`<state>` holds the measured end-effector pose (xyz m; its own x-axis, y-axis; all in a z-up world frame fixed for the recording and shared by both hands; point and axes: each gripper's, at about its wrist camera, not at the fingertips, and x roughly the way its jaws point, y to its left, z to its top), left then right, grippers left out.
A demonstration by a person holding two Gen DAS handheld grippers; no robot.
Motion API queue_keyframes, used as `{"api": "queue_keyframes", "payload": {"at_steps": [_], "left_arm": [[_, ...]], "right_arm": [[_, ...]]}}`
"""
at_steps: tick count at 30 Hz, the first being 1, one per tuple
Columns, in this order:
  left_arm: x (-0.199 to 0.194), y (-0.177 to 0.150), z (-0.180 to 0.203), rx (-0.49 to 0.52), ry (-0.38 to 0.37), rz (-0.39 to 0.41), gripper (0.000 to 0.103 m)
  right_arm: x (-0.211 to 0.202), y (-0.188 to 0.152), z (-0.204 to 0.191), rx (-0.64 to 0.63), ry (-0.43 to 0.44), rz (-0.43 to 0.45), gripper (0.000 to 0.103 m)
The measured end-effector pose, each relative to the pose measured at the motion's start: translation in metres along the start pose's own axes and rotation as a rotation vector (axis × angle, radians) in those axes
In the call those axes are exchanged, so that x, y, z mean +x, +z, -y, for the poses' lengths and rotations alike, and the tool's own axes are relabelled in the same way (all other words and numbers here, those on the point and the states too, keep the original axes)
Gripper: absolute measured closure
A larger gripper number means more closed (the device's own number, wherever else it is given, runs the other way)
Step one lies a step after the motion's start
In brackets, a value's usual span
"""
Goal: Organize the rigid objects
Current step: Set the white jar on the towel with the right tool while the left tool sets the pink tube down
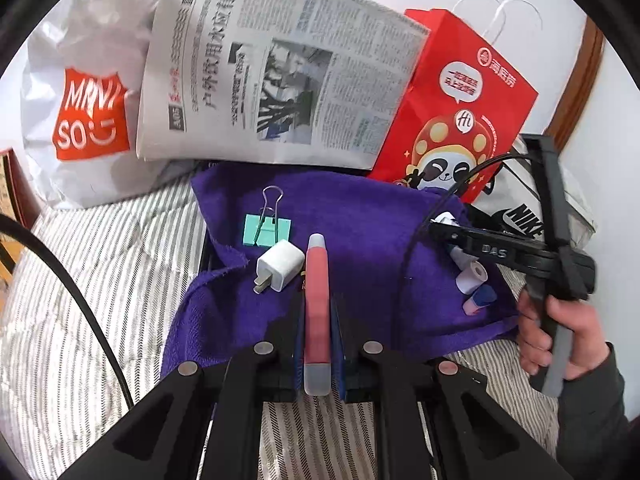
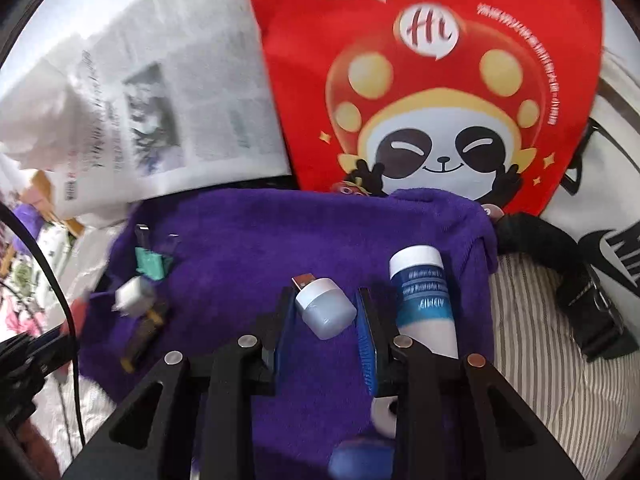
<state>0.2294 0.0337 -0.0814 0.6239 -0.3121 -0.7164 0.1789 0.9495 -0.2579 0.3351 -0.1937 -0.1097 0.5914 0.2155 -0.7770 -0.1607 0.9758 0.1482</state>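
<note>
A purple towel lies spread on striped bedding with small objects on it. My left gripper is shut on a red pen-like stick with translucent ends, which points away over the towel. Just left of it lie a white charger plug and a green binder clip. My right gripper is shut on a grey USB adapter, its metal plug pointing up-left. A blue-and-white tube lies right of its fingers. A hand holds the right gripper over the towel's right side, above a small white roll.
Behind the towel lean a newspaper, a red paper bag with a panda and a white Miniso bag. A white Nike bag and a black strap lie to the right. Striped bedding surrounds the towel.
</note>
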Motion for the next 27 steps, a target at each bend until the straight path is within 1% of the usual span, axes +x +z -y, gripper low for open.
{"api": "queue_keyframes", "payload": {"at_steps": [3, 5, 7, 11, 12, 14, 15, 16, 21, 23, 27], "left_arm": [[0.002, 0.002, -0.004, -0.004, 0.002, -0.006, 0.091], [0.001, 0.004, -0.006, -0.007, 0.0, -0.003, 0.091], [0.002, 0.006, -0.007, -0.008, -0.009, -0.006, 0.091], [0.006, 0.007, -0.008, -0.005, -0.016, -0.026, 0.091], [0.007, 0.008, -0.007, 0.0, -0.013, -0.029, 0.091], [0.01, 0.009, -0.005, 0.014, -0.007, -0.041, 0.091], [0.011, 0.01, -0.005, 0.015, -0.004, -0.042, 0.091], [0.012, 0.01, -0.005, 0.014, -0.002, -0.042, 0.091], [0.017, 0.014, -0.007, -0.004, -0.002, -0.054, 0.091], [0.017, 0.016, -0.007, -0.01, -0.008, -0.061, 0.091], [0.016, 0.02, -0.002, 0.0, 0.009, -0.059, 0.091]], "right_arm": [[0.015, 0.002, 0.003, 0.011, -0.035, -0.05, 0.073], [0.026, 0.002, 0.006, 0.025, -0.039, -0.099, 0.074], [0.03, 0.002, 0.003, -0.004, -0.086, -0.101, 0.073], [0.032, 0.0, 0.002, -0.011, -0.086, -0.105, 0.073], [0.031, 0.0, 0.001, -0.013, -0.082, -0.109, 0.071], [0.031, 0.001, -0.002, -0.026, -0.048, -0.124, 0.063], [0.031, 0.001, -0.004, -0.034, -0.021, -0.126, 0.055], [0.03, 0.0, -0.005, -0.037, -0.013, -0.126, 0.05], [0.014, -0.007, -0.009, -0.053, 0.009, -0.08, 0.05], [-0.001, -0.012, -0.006, -0.049, 0.017, -0.056, 0.05], [-0.03, -0.022, 0.003, -0.006, 0.064, -0.017, 0.05]]}}
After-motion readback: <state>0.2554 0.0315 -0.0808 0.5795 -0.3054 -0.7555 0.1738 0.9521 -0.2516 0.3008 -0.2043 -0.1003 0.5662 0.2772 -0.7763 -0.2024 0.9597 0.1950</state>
